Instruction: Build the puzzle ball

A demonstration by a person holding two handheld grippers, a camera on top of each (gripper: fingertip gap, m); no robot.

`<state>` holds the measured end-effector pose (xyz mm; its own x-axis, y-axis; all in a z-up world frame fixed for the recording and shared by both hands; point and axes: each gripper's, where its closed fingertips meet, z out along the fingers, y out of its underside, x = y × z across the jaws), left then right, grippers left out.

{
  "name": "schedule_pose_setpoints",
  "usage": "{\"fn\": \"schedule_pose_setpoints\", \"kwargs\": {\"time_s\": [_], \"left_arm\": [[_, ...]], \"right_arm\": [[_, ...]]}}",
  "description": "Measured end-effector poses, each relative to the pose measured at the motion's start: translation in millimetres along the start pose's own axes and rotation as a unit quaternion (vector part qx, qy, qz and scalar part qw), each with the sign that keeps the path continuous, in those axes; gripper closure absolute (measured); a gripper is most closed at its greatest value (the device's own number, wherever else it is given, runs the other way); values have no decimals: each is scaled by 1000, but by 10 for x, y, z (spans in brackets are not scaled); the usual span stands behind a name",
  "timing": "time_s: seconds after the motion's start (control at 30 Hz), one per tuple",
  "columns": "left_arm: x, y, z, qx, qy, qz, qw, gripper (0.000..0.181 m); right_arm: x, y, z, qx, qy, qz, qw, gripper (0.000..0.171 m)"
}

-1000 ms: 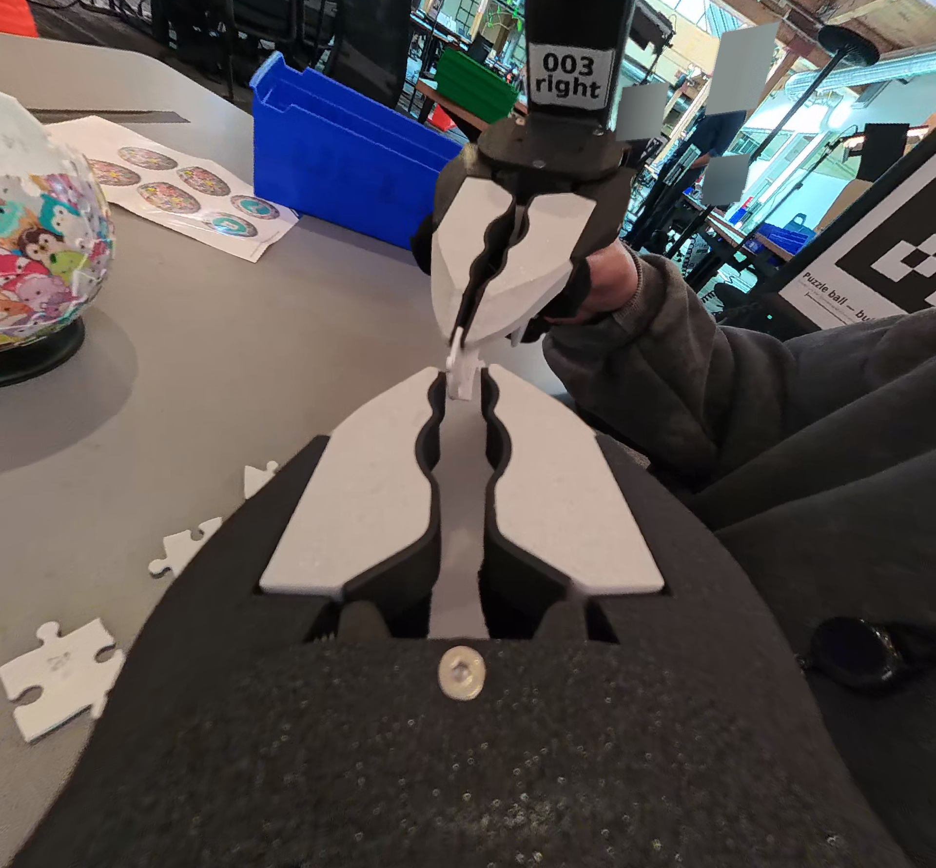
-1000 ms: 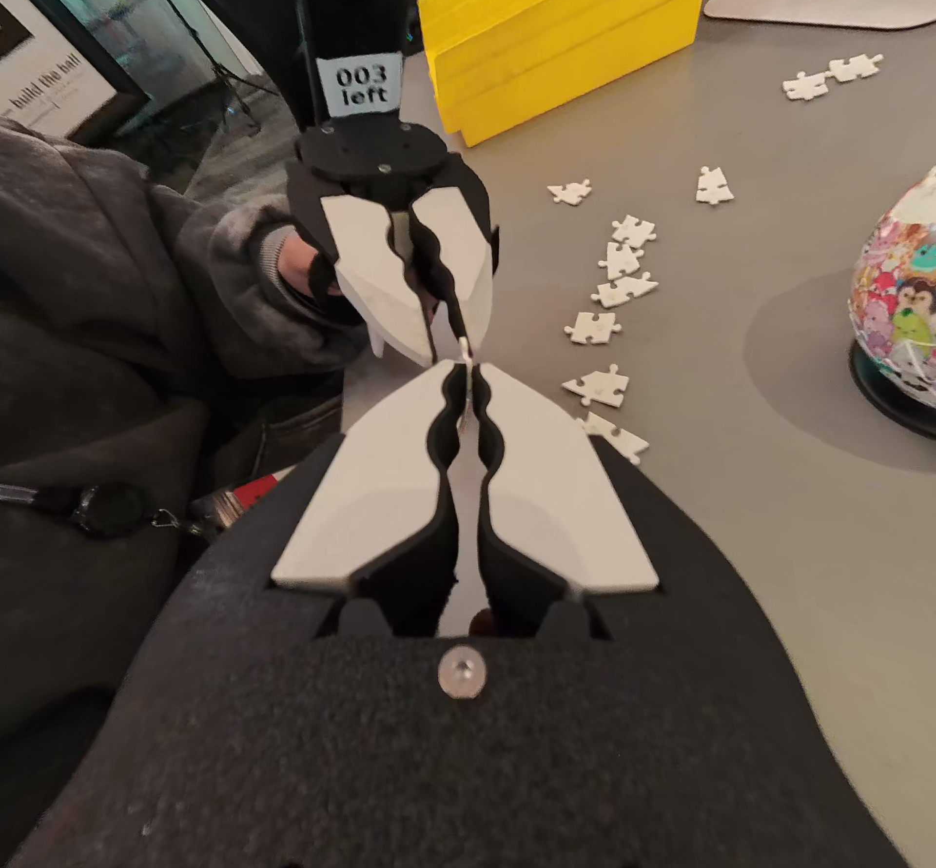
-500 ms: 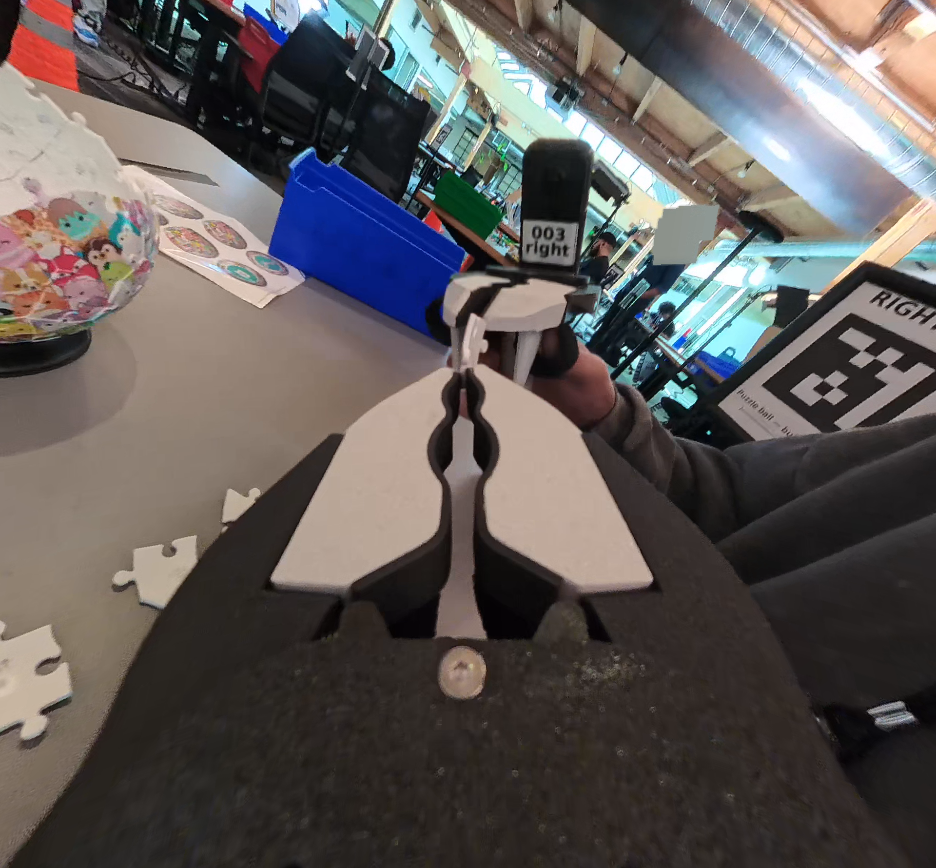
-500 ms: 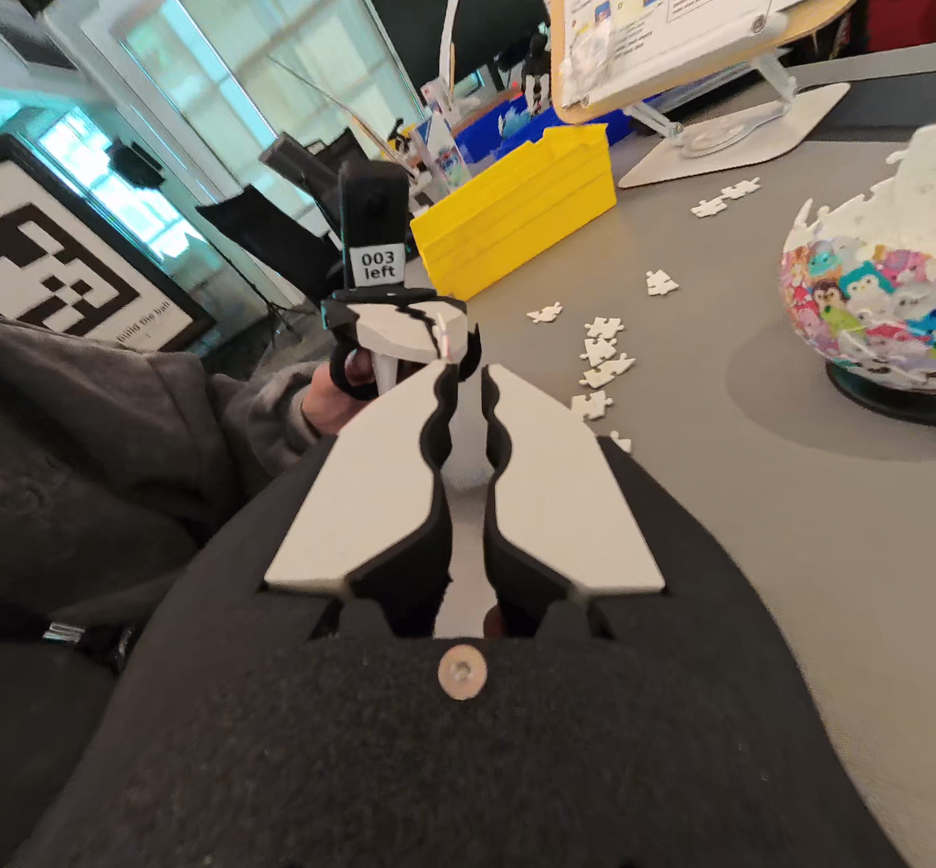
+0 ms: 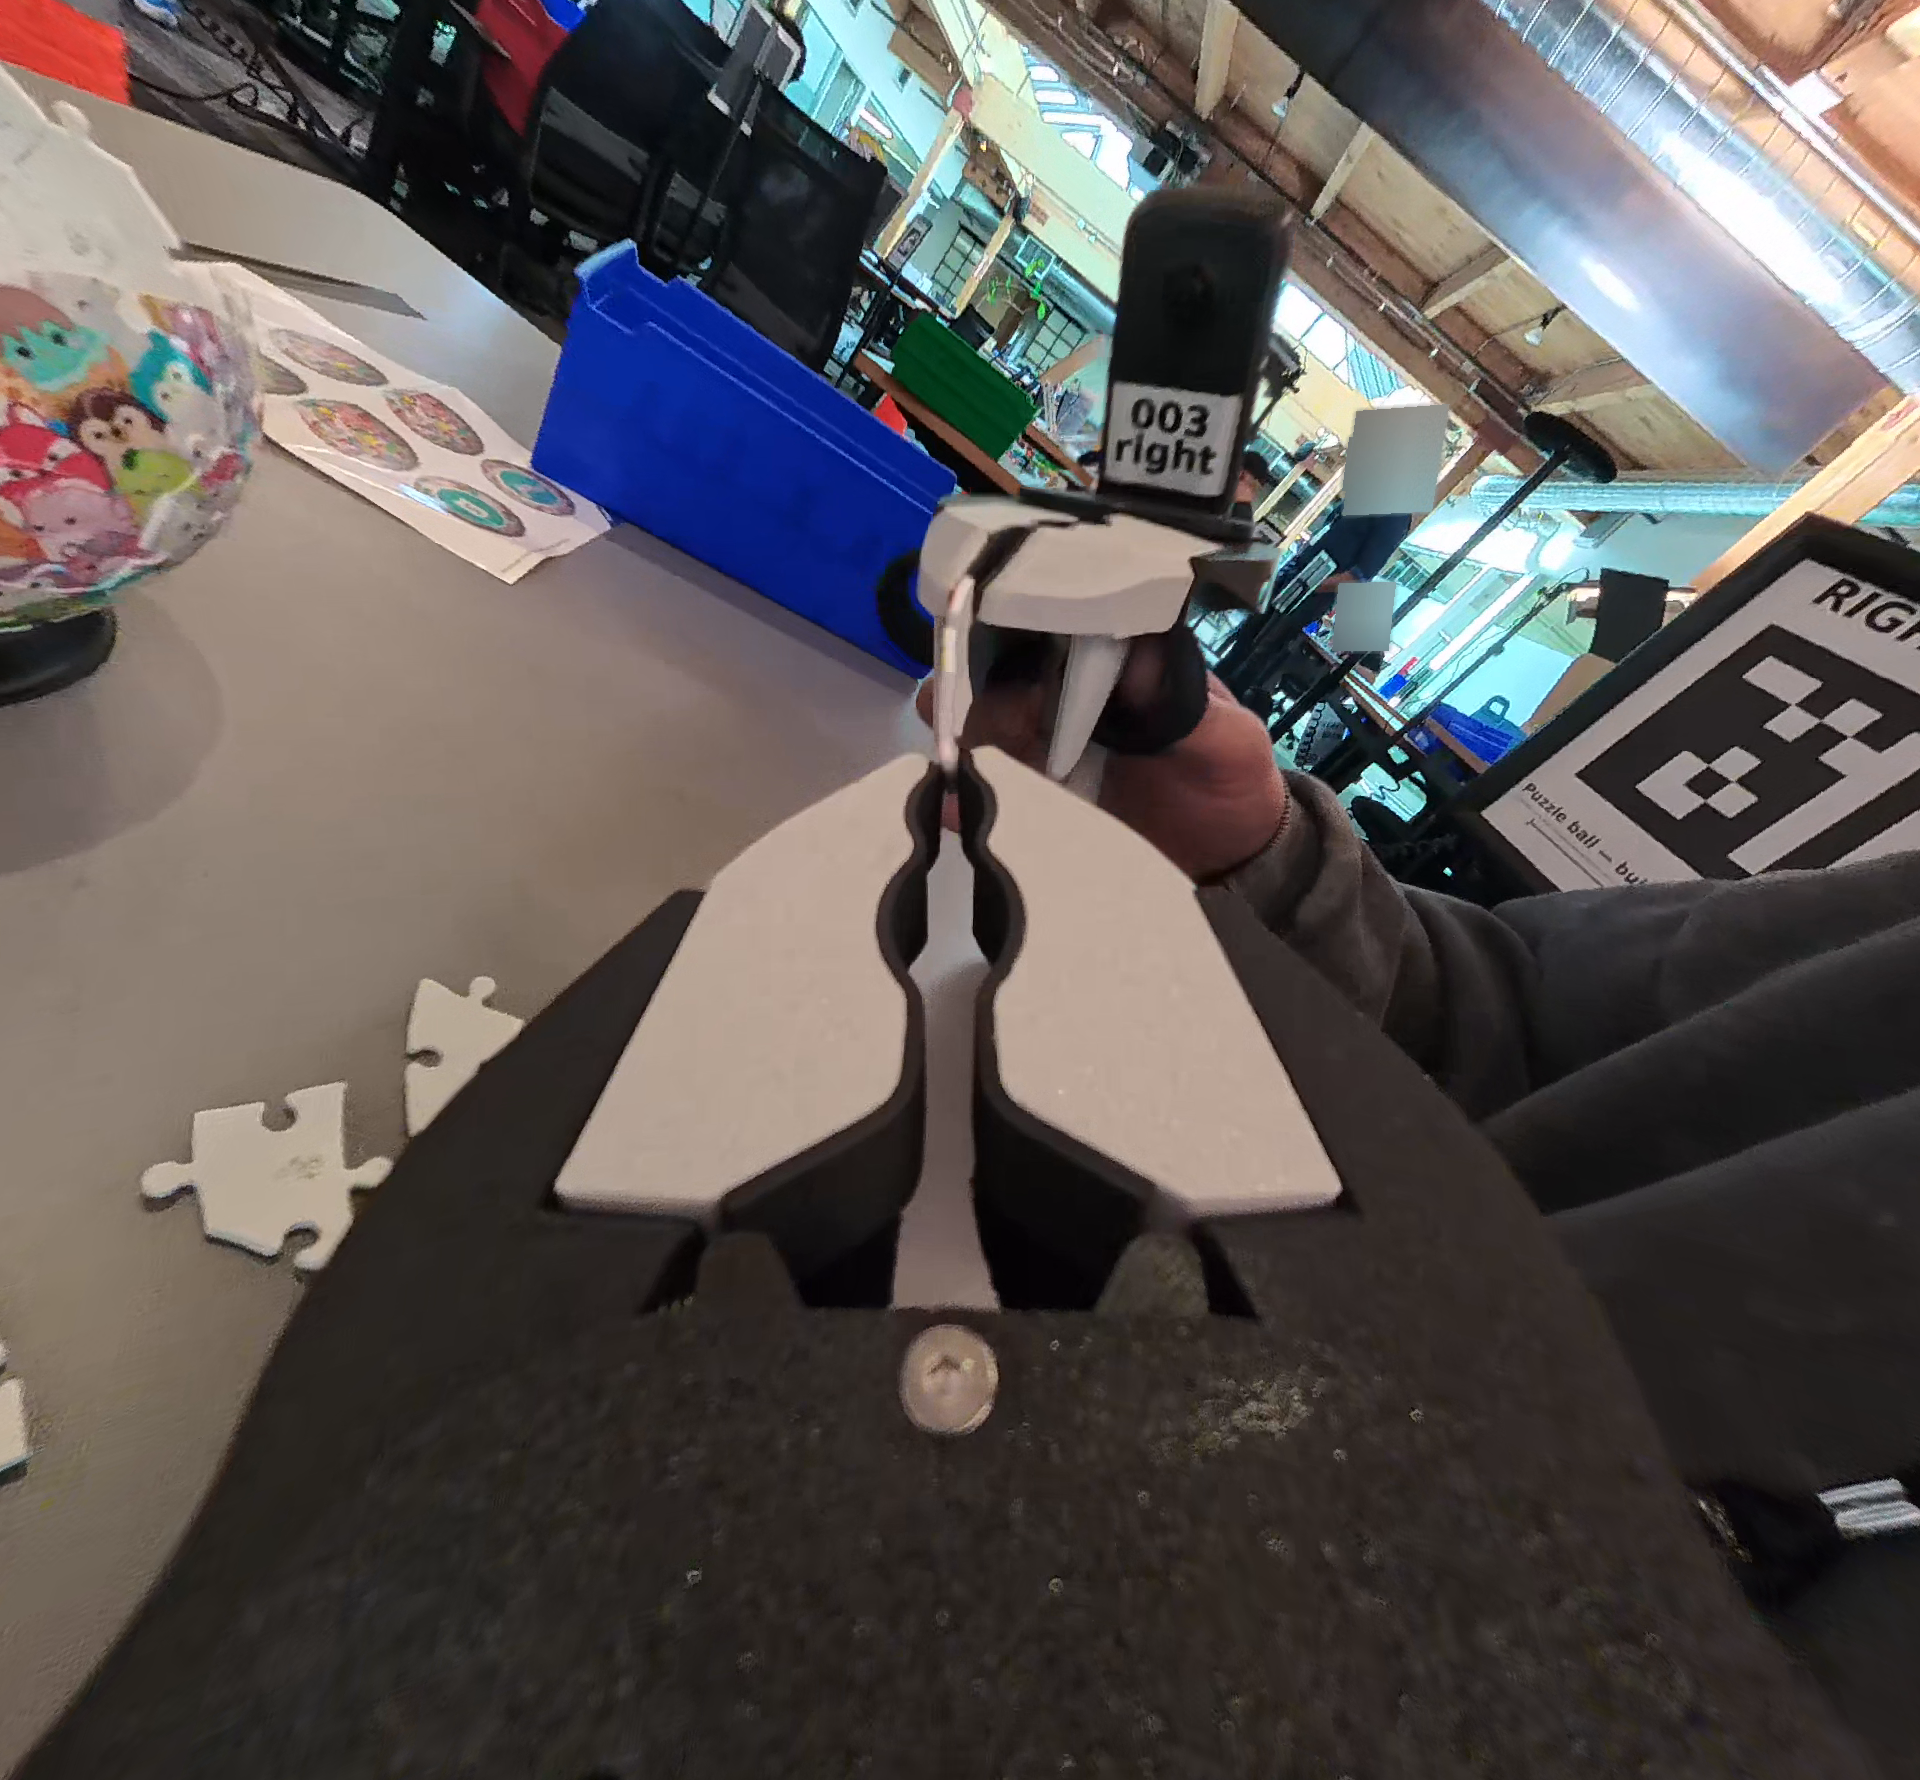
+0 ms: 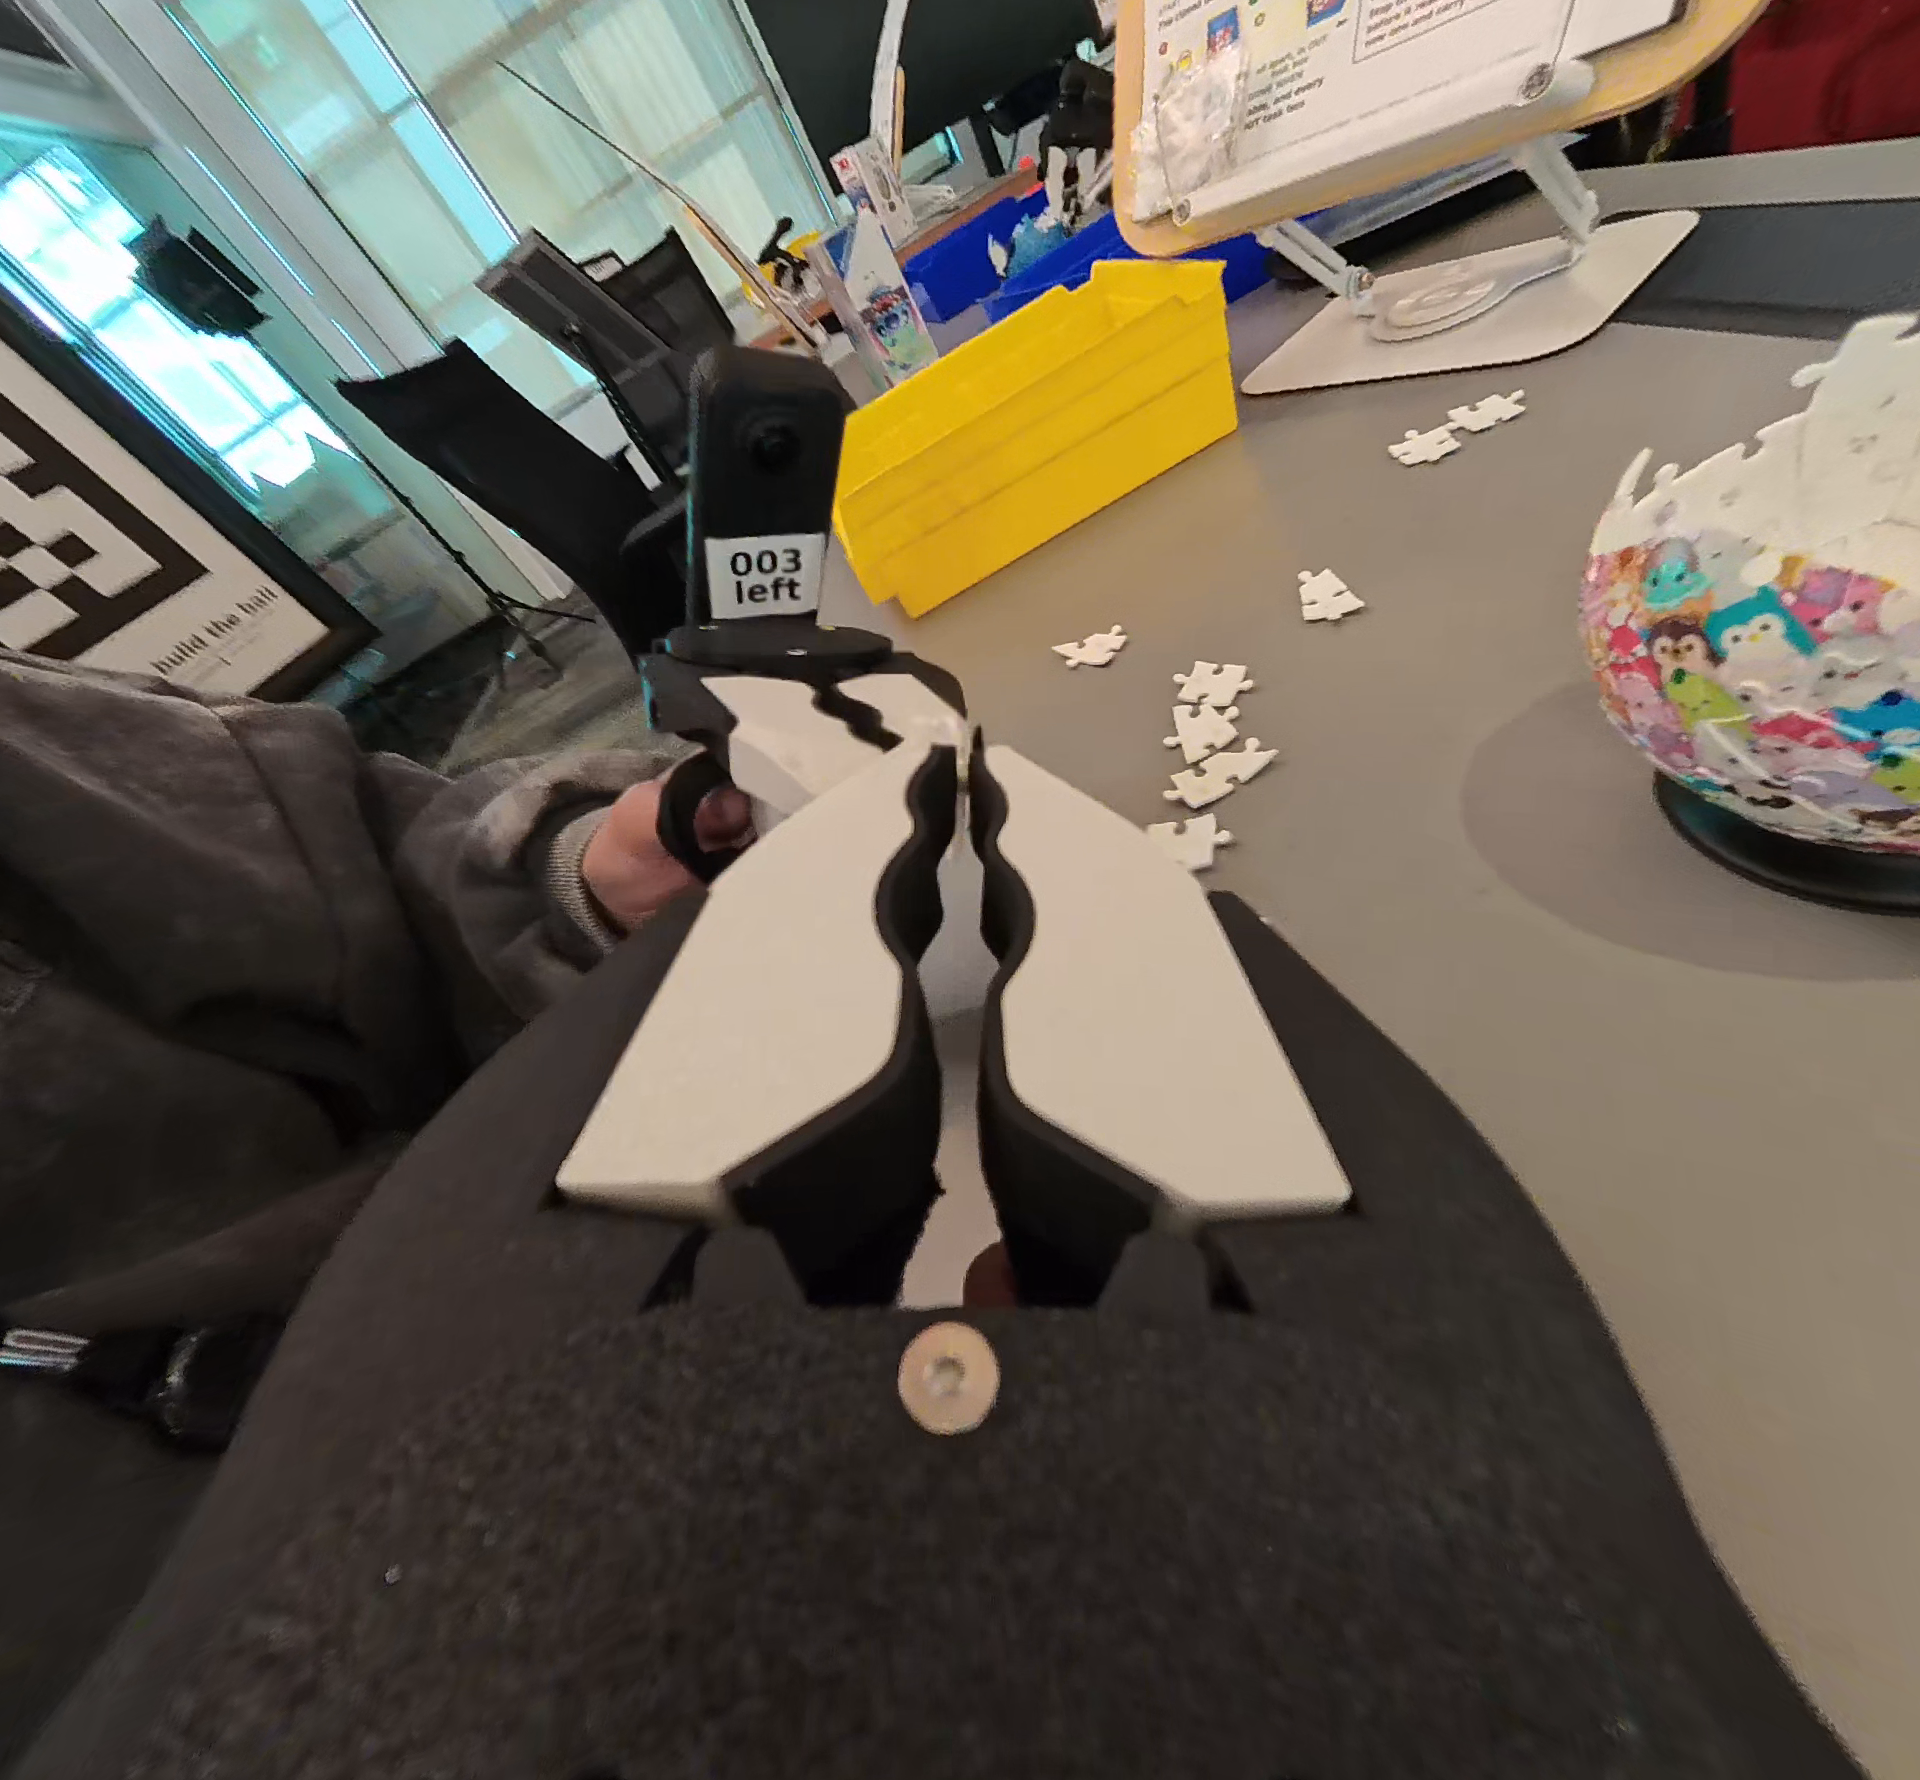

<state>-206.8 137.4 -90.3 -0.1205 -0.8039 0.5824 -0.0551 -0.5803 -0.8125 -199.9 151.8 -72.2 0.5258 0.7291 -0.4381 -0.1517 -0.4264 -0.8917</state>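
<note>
A white puzzle piece (image 5: pixel 954 681), seen edge-on, hangs in the air between my two grippers. My left gripper (image 5: pixel 951 780) is shut on its lower end. My right gripper (image 6: pixel 966 769) faces the left one tip to tip and is shut on the same piece (image 6: pixel 966 756). The right gripper also shows in the left wrist view (image 5: pixel 982 577), and the left gripper in the right wrist view (image 6: pixel 914 728). The partly built colourful puzzle ball (image 6: pixel 1766 670) stands on a black base on the grey table (image 6: pixel 1455 1055); it also shows in the left wrist view (image 5: pixel 114 463). Its top is open and jagged.
Several loose white pieces (image 6: pixel 1210 743) lie between the grippers and the ball; two more (image 5: pixel 270 1169) lie near my left gripper. A blue bin (image 5: pixel 727 483) and a picture sheet (image 5: pixel 416 442) sit at one side. A yellow bin (image 6: pixel 1039 421) and an instruction board on a stand (image 6: pixel 1403 16) sit at the other. My left and right fingertips are right by each other. From either gripper's tips it is about 15 centimetres to the partly built colourful puzzle ball (image 6: pixel 1766 670). Seen from the left wrist view (image 5: pixel 175 422) as well.
One second ago only the right gripper held the piece. Then the left shut on it and the right opened. Now the right has shut on it again; both grippers have tilted level.
</note>
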Motion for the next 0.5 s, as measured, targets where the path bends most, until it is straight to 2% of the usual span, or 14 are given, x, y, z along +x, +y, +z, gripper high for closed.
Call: {"fn": "schedule_pose_setpoints", "kwargs": {"time_s": [0.13, 0.23, 0.47, 0.5], "left_arm": [[-8, -21, -26, 4, 5, -4, 1000, 178], [-68, -108, -110, 13, -9, 13, 1000, 163], [3, -35, -53, -13, -4, 48, 999, 161], [19, -11, -42, -18, -2, 50, 999, 168]], "right_arm": [[-8, 6, -10, -29, 21, -42, 998, 169], [36, 11, -70, -58, 42, -67, 995, 169], [-68, 145, 18, -114, 33, -102, 988, 169], [-90, 140, 37, -113, 29, -103, 988, 169]]}}
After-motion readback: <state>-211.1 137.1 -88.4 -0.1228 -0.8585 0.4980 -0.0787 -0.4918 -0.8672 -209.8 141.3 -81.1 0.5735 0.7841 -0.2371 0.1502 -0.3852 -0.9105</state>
